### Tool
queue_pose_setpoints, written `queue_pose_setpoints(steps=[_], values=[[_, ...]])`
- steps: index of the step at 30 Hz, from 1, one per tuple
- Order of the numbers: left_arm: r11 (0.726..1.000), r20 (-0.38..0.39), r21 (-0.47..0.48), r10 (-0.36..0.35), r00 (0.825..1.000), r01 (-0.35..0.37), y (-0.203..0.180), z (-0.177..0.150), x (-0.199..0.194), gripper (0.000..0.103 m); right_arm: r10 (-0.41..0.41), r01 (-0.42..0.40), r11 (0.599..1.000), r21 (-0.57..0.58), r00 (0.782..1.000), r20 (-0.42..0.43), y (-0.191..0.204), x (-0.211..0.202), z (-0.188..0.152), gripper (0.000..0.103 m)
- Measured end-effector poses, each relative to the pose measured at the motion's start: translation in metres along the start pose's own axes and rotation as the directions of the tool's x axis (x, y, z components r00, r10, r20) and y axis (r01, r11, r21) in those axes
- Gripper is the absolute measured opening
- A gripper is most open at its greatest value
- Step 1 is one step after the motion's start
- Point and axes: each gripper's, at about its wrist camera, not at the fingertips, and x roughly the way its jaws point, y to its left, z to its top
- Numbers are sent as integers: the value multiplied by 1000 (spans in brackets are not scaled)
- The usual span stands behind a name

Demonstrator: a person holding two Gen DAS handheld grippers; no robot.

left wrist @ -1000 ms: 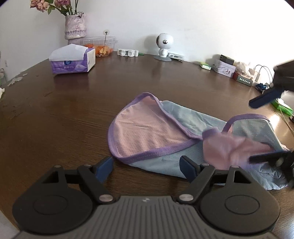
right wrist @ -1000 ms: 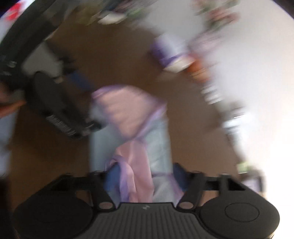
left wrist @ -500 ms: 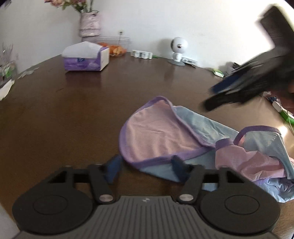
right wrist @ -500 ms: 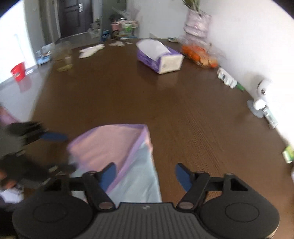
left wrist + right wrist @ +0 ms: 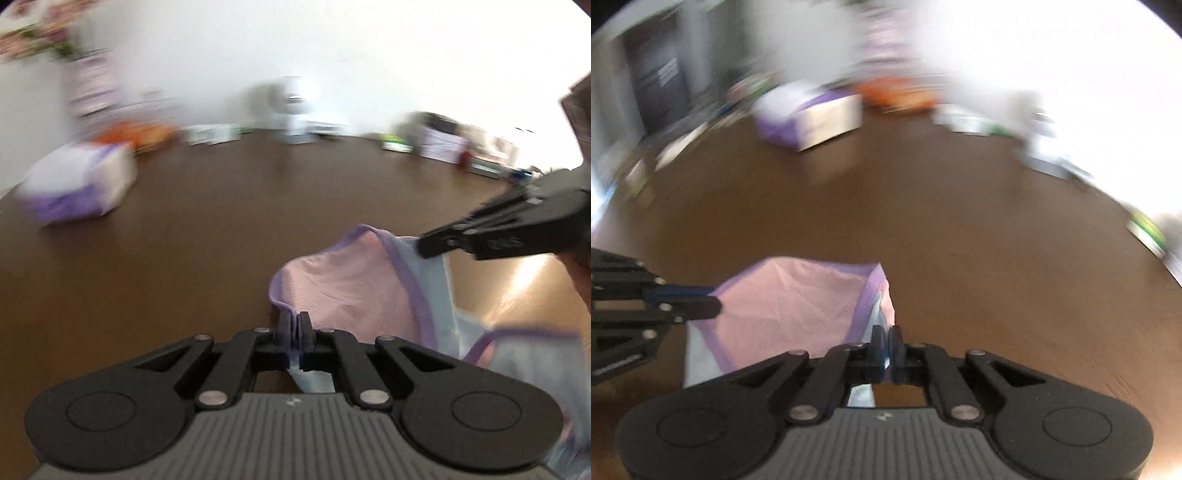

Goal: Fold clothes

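A small pink and light-blue garment with purple trim (image 5: 354,291) is held up over the brown table (image 5: 184,240). My left gripper (image 5: 294,325) is shut on its near left edge. My right gripper (image 5: 886,341) is shut on the garment's (image 5: 790,302) right edge. In the left wrist view the right gripper (image 5: 428,243) pinches the far corner of the cloth. In the right wrist view the left gripper (image 5: 709,299) holds the left corner. Both views are motion-blurred.
A purple and white tissue box (image 5: 77,184) stands on the far left of the table; it also shows in the right wrist view (image 5: 809,118). A flower vase (image 5: 92,85), a container with orange contents (image 5: 140,134), a small white camera (image 5: 299,110) and small boxes (image 5: 439,140) line the wall.
Both grippers were open half a second ago; both have closed on opposite edges of the garment and lifted it. The views have swung and blurred.
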Motion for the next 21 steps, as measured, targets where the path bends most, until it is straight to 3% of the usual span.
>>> queue_pose_setpoints(steps=[3, 7, 10, 12, 13, 14, 16, 18, 21], values=[[993, 17, 102, -59, 998, 57, -37, 41, 38, 3, -123, 107, 969, 222, 991, 58, -53, -39, -24, 1], [976, 11, 153, -160, 987, 156, -84, 79, 82, 6, -272, 203, 853, 481, 959, 76, -114, -80, -62, 1], [974, -2, 175, -149, 989, 147, -103, 82, 78, 17, -385, 293, 774, 561, 921, 50, -128, -90, -87, 7], [974, 22, 147, -177, 984, 172, -100, 70, 51, 36, -397, 270, 743, 612, 915, 78, -119, -106, -108, 10], [974, 30, 127, -195, 980, 189, -97, 62, 36, 45, -375, 229, 749, 622, 920, 114, -106, -118, -120, 14], [971, 28, 103, -219, 975, 215, -95, 49, 18, 47, -350, 185, 763, 620, 924, 154, -93, -130, -132, 33], [956, 12, 68, -287, 958, 286, -97, 21, -18, 48, -283, 117, 824, 554, 933, 224, -65, -148, -158, 60], [935, -16, 60, -350, 936, 351, -107, -7, -45, 53, -227, 76, 872, 483, 938, 262, -41, -161, -183, 62], [922, -45, 57, -381, 924, 383, -126, -42, -74, 56, -179, 33, 881, 472, 947, 268, -26, -171, -214, 62]])
